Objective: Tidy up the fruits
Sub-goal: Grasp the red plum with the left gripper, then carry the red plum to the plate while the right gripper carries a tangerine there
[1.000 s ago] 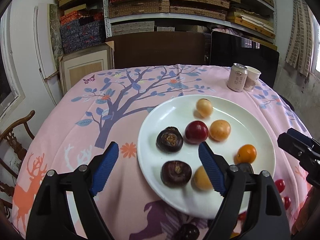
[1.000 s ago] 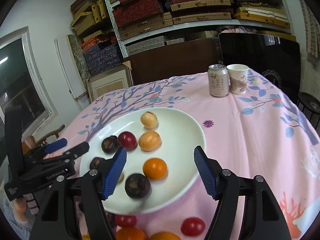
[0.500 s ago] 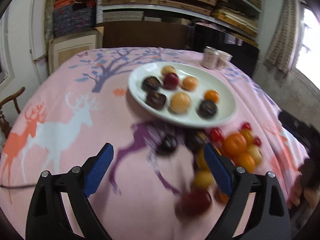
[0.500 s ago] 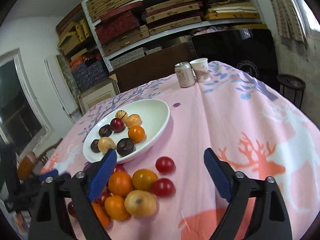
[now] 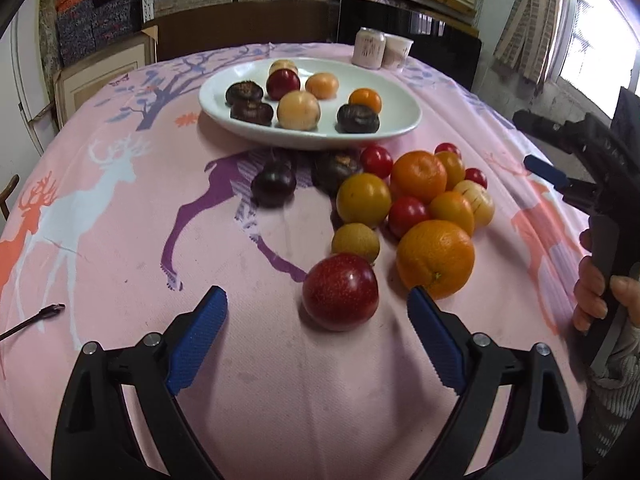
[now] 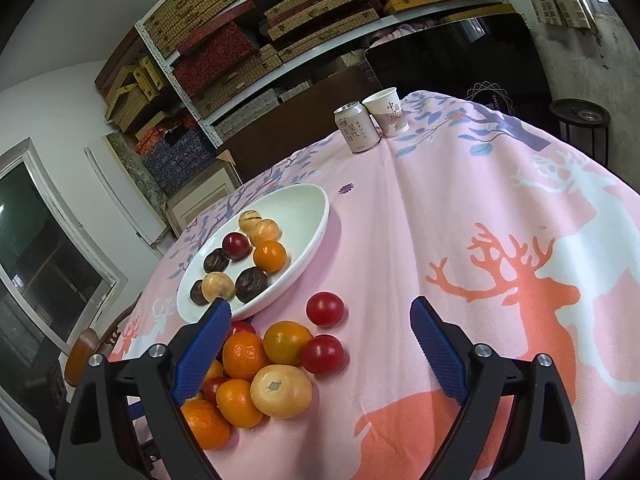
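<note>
A white plate point(image 5: 404, 118) point(image 6: 312, 216) holds several fruits: dark ones, a red one, pale yellow ones and a small orange point(image 5: 364, 100). On the pink cloth in front of it lies a pile of loose fruit: a big orange point(image 5: 435, 258), a dark red plum point(image 5: 340, 291), red tomatoes point(image 6: 325, 309), yellow and orange fruits point(image 6: 281, 391). My left gripper point(image 5: 316, 340) is open and empty, just short of the plum. My right gripper point(image 6: 320, 352) is open and empty, over the pile's right side; it also shows in the left wrist view point(image 5: 576, 152).
A drink can point(image 6: 357, 133) and a paper cup point(image 6: 387, 117) stand at the far table edge. Two dark fruits point(image 5: 274, 185) lie near the plate's front rim. A thin dark rod point(image 5: 28, 322) lies at the left. Shelves of boxes stand behind; a wooden chair point(image 6: 86, 354) is at the left.
Both grippers have pulled back from the plate toward the near side of the table. The loose fruit pile has come into view in front of them. Both stay open.
</note>
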### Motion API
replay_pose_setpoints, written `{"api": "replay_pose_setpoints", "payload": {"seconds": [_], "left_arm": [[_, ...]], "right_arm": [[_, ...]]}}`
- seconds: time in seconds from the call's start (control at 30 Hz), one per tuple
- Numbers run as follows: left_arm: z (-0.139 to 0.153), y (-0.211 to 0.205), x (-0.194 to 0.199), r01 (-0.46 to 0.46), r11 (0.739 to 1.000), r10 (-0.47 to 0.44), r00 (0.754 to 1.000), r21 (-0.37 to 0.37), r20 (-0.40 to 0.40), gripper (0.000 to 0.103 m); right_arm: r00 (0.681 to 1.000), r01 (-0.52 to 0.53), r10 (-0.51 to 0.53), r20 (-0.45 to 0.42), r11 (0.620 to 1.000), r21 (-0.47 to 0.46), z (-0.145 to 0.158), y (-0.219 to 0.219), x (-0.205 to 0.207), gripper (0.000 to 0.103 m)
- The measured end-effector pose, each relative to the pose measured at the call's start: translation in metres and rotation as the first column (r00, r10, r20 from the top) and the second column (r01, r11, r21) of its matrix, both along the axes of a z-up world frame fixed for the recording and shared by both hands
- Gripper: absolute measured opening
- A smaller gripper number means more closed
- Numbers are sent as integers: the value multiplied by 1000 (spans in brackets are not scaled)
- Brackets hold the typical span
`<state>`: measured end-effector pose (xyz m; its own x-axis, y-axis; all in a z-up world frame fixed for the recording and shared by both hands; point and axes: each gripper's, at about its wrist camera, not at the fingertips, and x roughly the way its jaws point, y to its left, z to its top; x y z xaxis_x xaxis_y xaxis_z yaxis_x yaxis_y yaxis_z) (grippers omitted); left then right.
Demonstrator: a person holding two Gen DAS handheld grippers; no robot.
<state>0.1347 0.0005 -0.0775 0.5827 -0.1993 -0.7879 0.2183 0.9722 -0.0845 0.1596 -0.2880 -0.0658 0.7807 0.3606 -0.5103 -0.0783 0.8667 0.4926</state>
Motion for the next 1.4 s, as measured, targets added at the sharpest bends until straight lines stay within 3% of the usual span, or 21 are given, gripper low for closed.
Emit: {"api": "replay_pose_setpoints", "payload": {"seconds": [0.07,0.2,0.33,0.57,0.67,0.9,1.1,1.3,1.4], "left_arm": [[-1,1,1,2,1000,-2,1000,-4,-7,88],[-5,0,7,12,1000,-13,999,-13,-39,71],[-3,3,10,10,999,-12,999,-48,-40,67],[-3,8,17,35,989,-42,998,-144,-44,38],[-1,7,15,29,990,-35,999,-140,-35,37],[3,31,17,-106,982,106,994,-159,-9,37],[4,53,21,-211,964,212,977,-164,-10,37],[3,67,23,-273,947,273,962,-169,-24,37],[2,66,24,-269,950,269,963,-160,-25,37]], "right_arm": [[1000,-6,6,-2,1000,-3,0,2,0,92],[1000,-13,13,-6,1000,-14,-1,4,1,92],[1000,-13,13,-9,1000,-19,-1,6,2,92],[1000,-23,22,-11,999,-40,-1,10,2,92],[1000,-28,28,-5,998,-50,0,12,1,92],[997,-63,67,32,992,-106,7,24,-12,92],[989,-142,146,25,982,-122,10,42,-56,92],[969,-247,244,-42,933,-261,5,85,-86,92],[961,-276,269,-63,919,-281,6,100,-83,92]]}}
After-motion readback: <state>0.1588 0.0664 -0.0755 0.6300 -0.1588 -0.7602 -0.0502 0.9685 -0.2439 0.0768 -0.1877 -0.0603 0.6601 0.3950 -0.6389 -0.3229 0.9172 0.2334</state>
